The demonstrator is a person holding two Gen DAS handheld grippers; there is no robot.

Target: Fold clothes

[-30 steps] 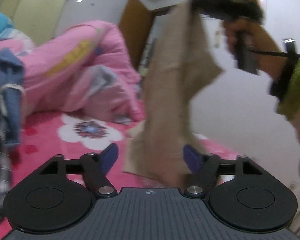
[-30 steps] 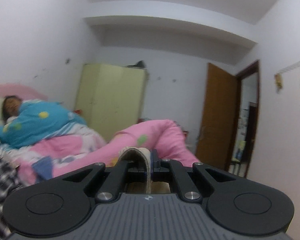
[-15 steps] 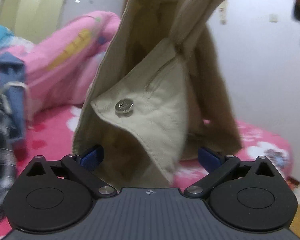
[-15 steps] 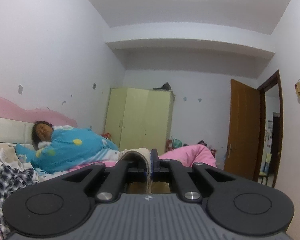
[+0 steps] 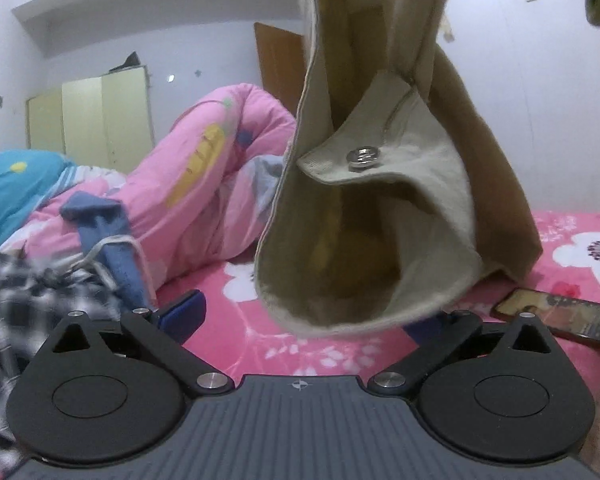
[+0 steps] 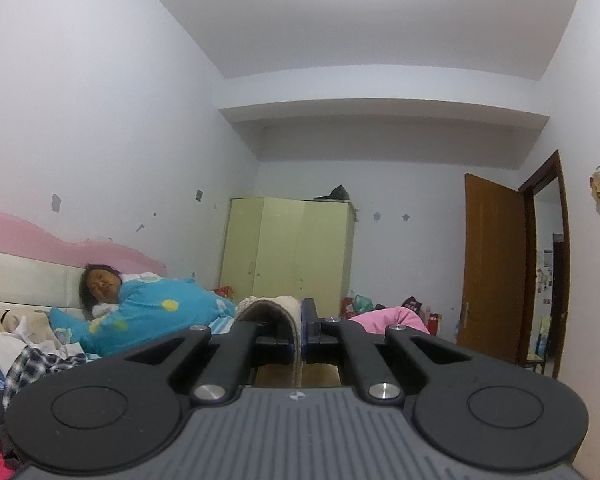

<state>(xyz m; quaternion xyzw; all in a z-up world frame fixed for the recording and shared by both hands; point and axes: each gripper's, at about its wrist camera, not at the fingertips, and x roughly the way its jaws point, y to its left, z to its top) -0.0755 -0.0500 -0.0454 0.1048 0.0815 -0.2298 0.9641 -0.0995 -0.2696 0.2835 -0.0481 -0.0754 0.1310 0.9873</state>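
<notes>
My right claw [image 6: 298,334] is clamped on a fold of beige cloth that arches up between its fingers; I judge this is the top edge of the trousers [image 5: 380,184], held high so the rest can hang free and straighten under its own weight. From that camera I see only the pinched fold at 12 o'clock, just ahead of the claw.

My left claw [image 5: 300,316] stands wide apart and holds nothing. One blue finger [image 5: 182,312] shows at 10 o'clock; the other is mostly hidden behind the hanging cloth. The trousers dangle straight ahead at 12 o'clock, their open waistband drooping down to the gap between the fingers, the metal button [image 5: 363,159] facing me on a flap higher up. I cannot tell whether the cloth touches either finger. I judge the spread is there to catch this lower edge, so both claws could stretch the garment flat.

Beyond lies the bed [image 5: 332,354] with its pink flowered sheet, a phone [image 5: 556,316] at 3 o'clock, a checked shirt [image 5: 16,304] at 9 o'clock and a rolled pink quilt [image 5: 204,176] at 11 o'clock.
</notes>
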